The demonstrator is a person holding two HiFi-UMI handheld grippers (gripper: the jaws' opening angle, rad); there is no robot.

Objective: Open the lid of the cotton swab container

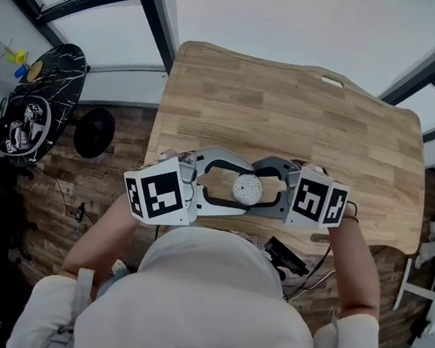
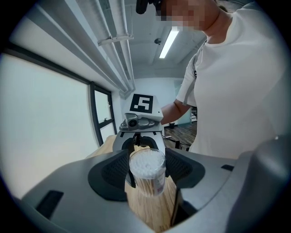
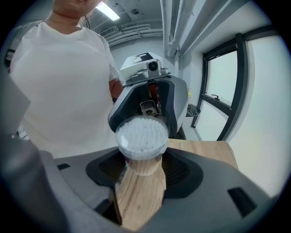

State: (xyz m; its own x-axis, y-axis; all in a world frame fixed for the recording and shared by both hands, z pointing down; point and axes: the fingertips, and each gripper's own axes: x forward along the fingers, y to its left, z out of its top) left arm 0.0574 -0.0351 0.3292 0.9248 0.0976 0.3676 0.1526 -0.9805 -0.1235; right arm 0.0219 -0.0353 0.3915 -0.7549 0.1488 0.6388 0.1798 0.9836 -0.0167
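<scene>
The cotton swab container (image 1: pixel 247 189) is a clear round tub packed with white-tipped swabs, its clear lid on top. It stands upright over the near edge of the wooden table (image 1: pixel 286 107), between both grippers, which face each other. My left gripper (image 1: pixel 231 189) comes at it from the left. In the left gripper view its pads (image 2: pixel 119 175) press both sides of the container (image 2: pixel 147 175). My right gripper (image 1: pixel 266 192) comes from the right. In the right gripper view its pads (image 3: pixel 179 168) hug the container (image 3: pixel 141 145) just below the lid.
A black marbled round board (image 1: pixel 36 100) with small items and a black round disc (image 1: pixel 94 132) lie on the floor to the left. Cables and a black device (image 1: pixel 286 255) hang below the table's near edge. The person's white shirt (image 3: pixel 63 86) fills the space beside the grippers.
</scene>
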